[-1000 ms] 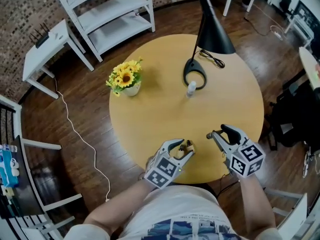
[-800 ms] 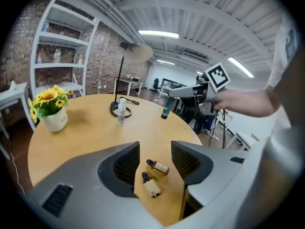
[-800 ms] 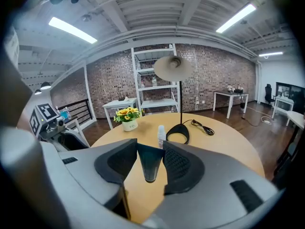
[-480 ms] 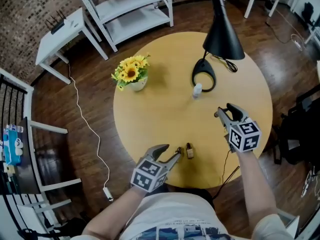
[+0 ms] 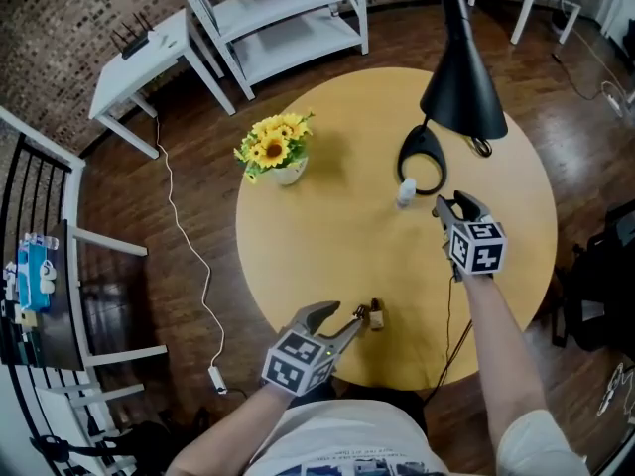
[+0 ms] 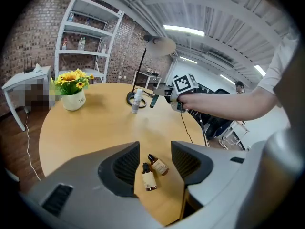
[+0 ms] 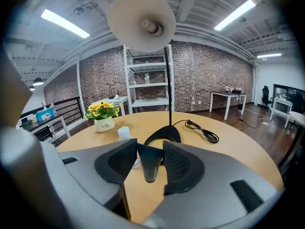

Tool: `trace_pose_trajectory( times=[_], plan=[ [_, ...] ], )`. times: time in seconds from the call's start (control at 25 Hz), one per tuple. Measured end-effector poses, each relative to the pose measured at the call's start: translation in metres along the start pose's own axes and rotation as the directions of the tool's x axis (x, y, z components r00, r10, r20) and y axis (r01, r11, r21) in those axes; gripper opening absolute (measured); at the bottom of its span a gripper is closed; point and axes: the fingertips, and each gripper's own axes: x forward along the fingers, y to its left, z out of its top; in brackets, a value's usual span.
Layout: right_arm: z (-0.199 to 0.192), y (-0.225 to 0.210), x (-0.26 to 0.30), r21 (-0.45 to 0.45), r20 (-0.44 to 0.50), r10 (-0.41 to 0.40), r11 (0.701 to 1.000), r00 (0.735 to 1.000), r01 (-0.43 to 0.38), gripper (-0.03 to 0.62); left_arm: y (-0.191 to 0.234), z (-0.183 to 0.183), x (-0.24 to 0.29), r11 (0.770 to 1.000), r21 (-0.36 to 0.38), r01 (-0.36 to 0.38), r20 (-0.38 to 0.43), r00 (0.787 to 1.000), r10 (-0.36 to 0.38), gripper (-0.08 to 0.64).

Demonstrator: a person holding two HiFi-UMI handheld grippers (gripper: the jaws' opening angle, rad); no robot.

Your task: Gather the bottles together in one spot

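Two small amber bottles (image 6: 149, 176) with black caps lie side by side on the round wooden table (image 5: 327, 236), near its front edge (image 5: 376, 315). My left gripper (image 6: 155, 149) hovers just behind them, jaws open, the pads clear of both. My right gripper (image 5: 446, 206) is shut on a dark tapered bottle (image 7: 150, 165), held above the table near the lamp base. A white bottle (image 5: 406, 191) stands upright just left of that gripper; its cap (image 7: 124, 132) peeks past the left jaw. From the left gripper view the dark bottle (image 6: 153, 100) hangs beside the white one (image 6: 137, 100).
A black lamp stands at the back right, its ring base (image 5: 422, 157) behind the white bottle and its shade (image 5: 461, 77) overhanging. A pot of sunflowers (image 5: 278, 152) sits at the table's left. White shelving (image 5: 288, 18) and a side table (image 5: 149, 58) stand beyond.
My right gripper has carried the dark bottle from the front edge up toward the lamp base and the white bottle. The left gripper has rolled and stays by the amber bottles.
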Motion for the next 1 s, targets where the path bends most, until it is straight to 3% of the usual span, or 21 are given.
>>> trace_pose_trajectory(
  times=[0.4, 0.84, 1.0],
  plan=[
    [-0.023, -0.012, 0.053, 0.044, -0.037, -0.036, 0.998, 0.999, 0.038, 0.184, 0.005, -0.004, 0.008, 1.000, -0.020, -0.024, -0.026, 0.999, 0.024, 0.206],
    [-0.027, -0.010, 0.057, 0.023, -0.028, -0.044, 0.999, 0.999, 0.045, 0.202, 0.001, -0.001, 0.018, 1.000, -0.015, -0.009, -0.032, 0.999, 0.009, 0.206],
    [-0.026, -0.011, 0.056, 0.027, -0.017, -0.028, 0.999, 0.999, 0.029, 0.242, 0.000, -0.001, 0.017, 1.000, -0.010, -0.013, -0.036, 0.999, 0.012, 0.206]
  ],
)
